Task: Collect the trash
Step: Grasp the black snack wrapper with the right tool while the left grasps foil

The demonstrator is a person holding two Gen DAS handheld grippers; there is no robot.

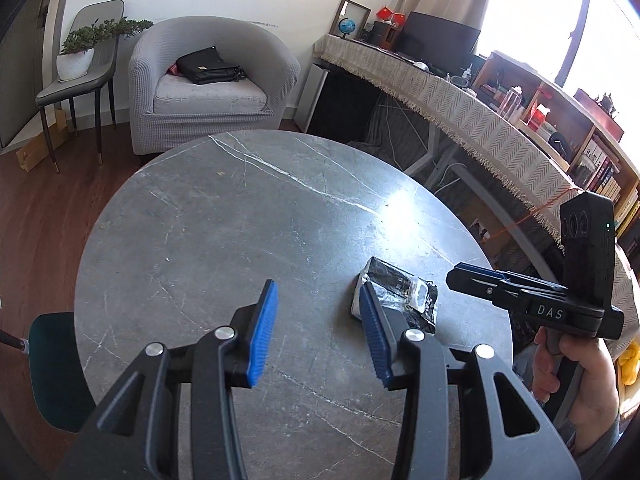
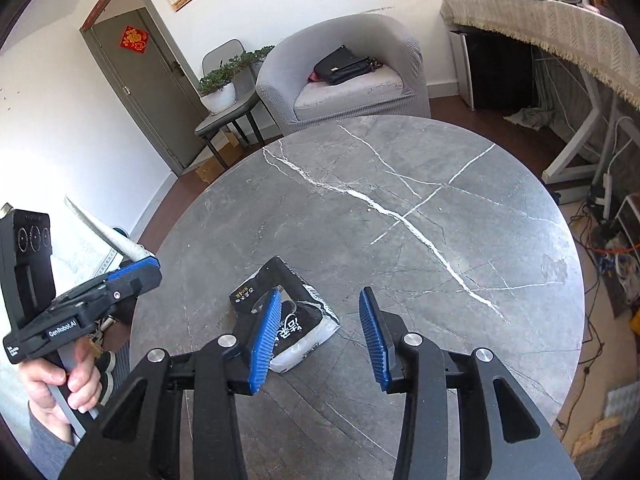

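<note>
A crumpled black and white snack wrapper (image 1: 404,294) lies on the round grey marble table (image 1: 240,220), near its front right. It also shows in the right wrist view (image 2: 296,320). My left gripper (image 1: 320,332) is open and empty, its right finger just left of the wrapper. My right gripper (image 2: 324,340) is open and empty above the table, the wrapper under its left finger. The right gripper seen from the left wrist view (image 1: 472,276) hovers right of the wrapper. In the right wrist view the left gripper (image 2: 140,268) shows at the left, a white crumpled thing behind its tip.
A grey armchair (image 1: 208,88) with a black bag (image 1: 208,66) stands beyond the table. A chair with a potted plant (image 1: 80,56) is at the far left. A long desk with a fringed cloth (image 1: 460,104) and shelves runs along the right. A dark green seat (image 1: 52,368) is at the left.
</note>
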